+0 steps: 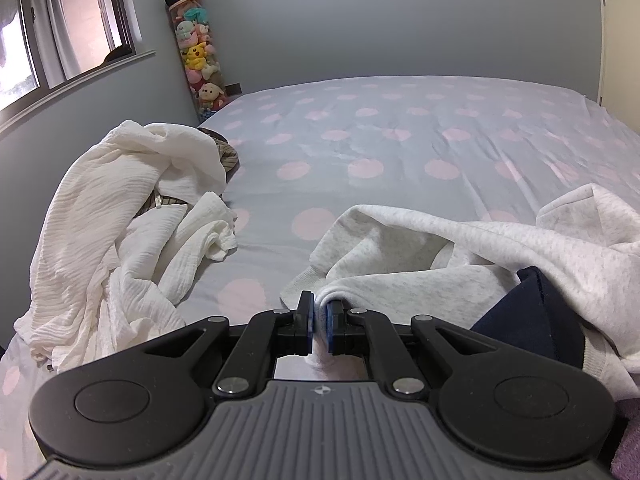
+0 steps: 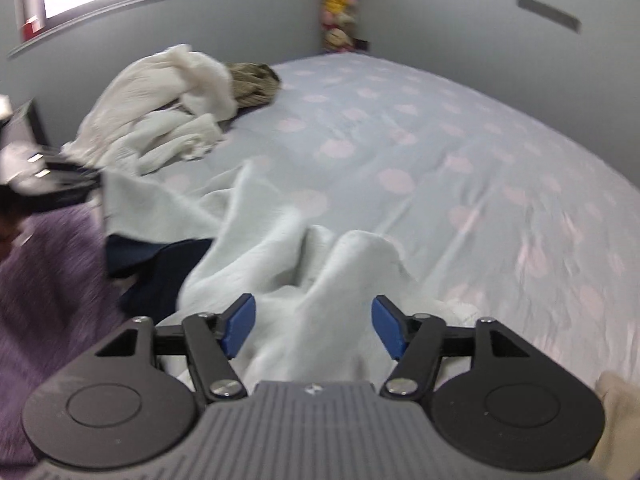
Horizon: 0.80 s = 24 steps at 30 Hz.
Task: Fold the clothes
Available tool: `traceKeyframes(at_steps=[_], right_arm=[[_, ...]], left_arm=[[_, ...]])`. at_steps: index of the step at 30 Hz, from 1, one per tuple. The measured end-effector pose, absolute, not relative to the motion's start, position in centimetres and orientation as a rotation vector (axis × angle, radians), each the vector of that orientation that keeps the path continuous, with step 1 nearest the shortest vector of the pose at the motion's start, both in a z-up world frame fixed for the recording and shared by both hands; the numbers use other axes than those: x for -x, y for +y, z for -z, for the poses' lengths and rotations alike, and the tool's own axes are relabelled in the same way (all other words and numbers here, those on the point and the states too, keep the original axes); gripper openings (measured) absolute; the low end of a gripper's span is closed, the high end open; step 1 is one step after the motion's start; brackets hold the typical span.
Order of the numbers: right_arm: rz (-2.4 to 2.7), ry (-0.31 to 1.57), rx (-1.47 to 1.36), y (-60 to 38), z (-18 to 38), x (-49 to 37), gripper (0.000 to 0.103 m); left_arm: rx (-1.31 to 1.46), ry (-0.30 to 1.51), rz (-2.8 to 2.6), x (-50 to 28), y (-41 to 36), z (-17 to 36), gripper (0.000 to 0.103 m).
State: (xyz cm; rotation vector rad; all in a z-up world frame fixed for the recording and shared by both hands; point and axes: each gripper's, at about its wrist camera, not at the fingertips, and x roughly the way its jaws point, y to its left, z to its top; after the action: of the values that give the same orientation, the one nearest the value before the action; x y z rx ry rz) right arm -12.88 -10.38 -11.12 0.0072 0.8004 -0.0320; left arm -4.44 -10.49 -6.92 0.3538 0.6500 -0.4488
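A pale grey sweatshirt [image 1: 460, 248] with a dark navy lining [image 1: 532, 316] lies crumpled on the near part of the bed. My left gripper [image 1: 320, 320] is shut on a fold of its edge, near a ribbed cuff. In the right wrist view the same sweatshirt [image 2: 312, 264] bulges up between the blue pads of my right gripper [image 2: 314, 326], which stands open around the fabric without pinching it. The left gripper [image 2: 52, 184] shows blurred at the left edge, holding the sweatshirt's far edge.
A heap of white crinkled clothes [image 1: 120, 220] with a striped brown garment [image 2: 252, 76] lies at the bed's left. The grey sheet with pink dots [image 1: 400, 148] stretches away bare to the wall. A purple fuzzy sleeve [image 2: 44, 280] is close at left. A column of plush toys [image 1: 196, 48] fills the corner.
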Motion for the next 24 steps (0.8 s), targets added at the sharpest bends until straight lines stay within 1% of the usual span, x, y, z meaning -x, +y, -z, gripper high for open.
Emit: traceKeyframes(at_steps=[1,2,3,4,5,8,13,16,18,20,24], right_arm=[[0.046,0.812,-0.031,-10.9,11.6,12.2,0.070],[0.051,0.825,-0.069,-11.4,12.3,11.7,0.067],[0.057,0.837,-0.106,-11.8,12.9,11.2,0.043],[0.072,0.828,-0.132,-12.2,13.0,11.3,0.023],[0.087,0.819,-0.159,-12.6,13.1,11.4,0.012],[0.162,0.765,-0.177,-13.5,12.4,12.4,0.010],[0.351,0.607,-0.142,-16.0,8.5,16.2,0.009],[0.501,0.481,-0.119,-17.8,5.7,18.9,0.001],[0.655,0.383,-0.052,-18.6,3.6,21.4,0.000],[0.722,0.349,-0.057,-20.0,1.9,23.8,0.000],[0.647,0.443,-0.111,-21.5,2.0,25.8,0.001]], left_arm=[[-0.352,0.650,0.450,4.5,-10.4,6.9,0.004],[-0.349,0.649,0.451,4.5,-10.4,6.9,0.004],[-0.345,0.645,0.452,4.5,-10.3,6.8,0.004],[-0.336,0.634,0.445,4.6,-10.1,6.7,0.004],[-0.329,0.618,0.435,4.7,-9.9,6.5,0.004],[-0.314,0.584,0.415,4.9,-9.5,6.0,0.004],[-0.295,0.548,0.396,5.0,-8.8,5.2,0.003],[-0.283,0.527,0.384,5.0,-8.4,4.7,0.003],[-0.278,0.524,0.382,5.0,-8.2,4.6,0.003],[-0.275,0.551,0.400,4.7,-8.3,5.0,0.003],[-0.311,0.575,0.422,4.9,-9.2,5.9,0.003]])
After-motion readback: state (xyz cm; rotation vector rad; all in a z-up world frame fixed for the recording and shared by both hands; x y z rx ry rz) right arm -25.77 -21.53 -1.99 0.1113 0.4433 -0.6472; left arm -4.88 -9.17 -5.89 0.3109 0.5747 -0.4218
